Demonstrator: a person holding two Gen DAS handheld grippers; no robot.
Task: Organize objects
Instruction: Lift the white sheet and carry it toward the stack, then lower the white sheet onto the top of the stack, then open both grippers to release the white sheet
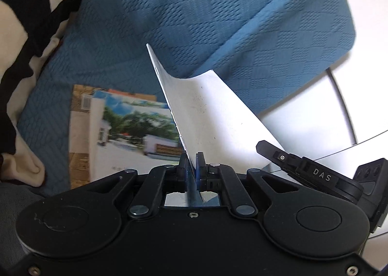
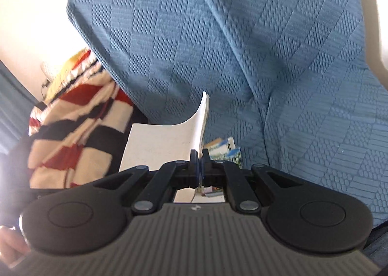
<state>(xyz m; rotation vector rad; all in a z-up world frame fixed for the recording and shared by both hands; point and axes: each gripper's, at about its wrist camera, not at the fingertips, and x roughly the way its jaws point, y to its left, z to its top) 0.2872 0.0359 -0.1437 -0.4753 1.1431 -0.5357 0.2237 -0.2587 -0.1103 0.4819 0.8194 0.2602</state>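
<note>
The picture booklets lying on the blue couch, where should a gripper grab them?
The picture booklets lie flat on the blue cover, so pinching from above likely fails. Better to take the near edge: come in low from the front and slide one finger under the overhanging top booklet.

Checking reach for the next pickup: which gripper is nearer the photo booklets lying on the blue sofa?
Left, probably. The left gripper, shut on the white booklet, hangs just above the photo booklets. The right gripper sees them slightly beyond its fingers.
</note>
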